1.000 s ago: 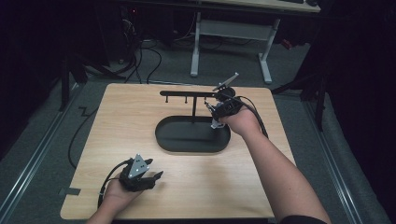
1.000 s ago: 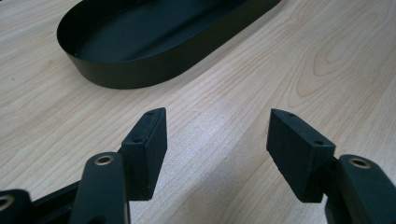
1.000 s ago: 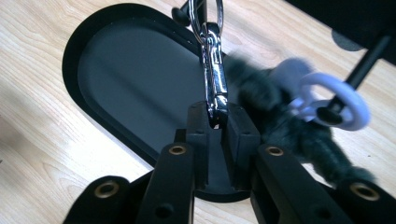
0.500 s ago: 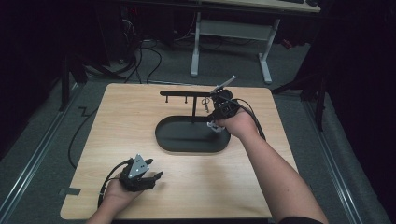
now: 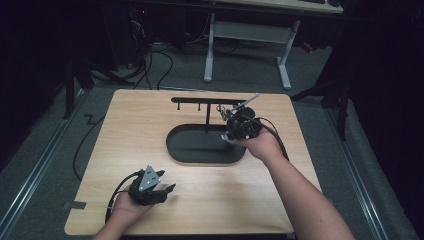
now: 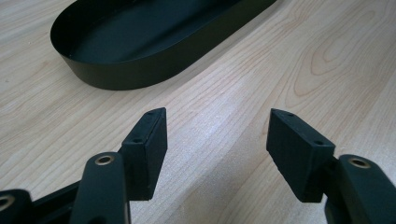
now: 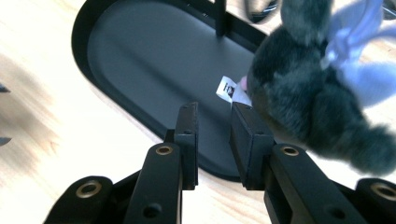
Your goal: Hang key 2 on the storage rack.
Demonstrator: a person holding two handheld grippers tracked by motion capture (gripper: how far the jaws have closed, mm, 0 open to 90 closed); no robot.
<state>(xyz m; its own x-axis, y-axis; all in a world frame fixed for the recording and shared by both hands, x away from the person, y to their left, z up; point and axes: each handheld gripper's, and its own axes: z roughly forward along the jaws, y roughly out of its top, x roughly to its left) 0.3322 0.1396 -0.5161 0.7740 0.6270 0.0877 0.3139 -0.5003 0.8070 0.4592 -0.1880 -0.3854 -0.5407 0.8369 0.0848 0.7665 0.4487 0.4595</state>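
Plush toy [image 7: 308, 93], dark grey and furry with a pale lilac bow, hangs at the right end of the black tray [image 7: 140, 56], its white label just past the right gripper's tip; from the look of it the toy dangles from the stand, though its hook is hidden

Left to right across the high view:
- left gripper [image 5: 159, 192] rests low on the bare table [image 5: 300, 200] near the front edge, well apart from the tray [image 5: 172, 147]; likely parked while the other hand works
- tray sits mid-table, with a thin black stand [image 5: 207, 117] rising from its far side and a bar with small pegs across the top
- right gripper [image 5: 231, 134] hovers at the tray's right end beside the stand

What the close views add:
- left gripper view: fingers [image 6: 149, 144] wide apart, nothing between them, wood grain and the tray's near wall [image 6: 140, 77] ahead
- right gripper view: right gripper [image 7: 215, 114] has just been opening; a narrow gap, nothing in it, toy beside the right finger, contact uncertain. Reads as a release
- high view: the toy is too dark to pick out
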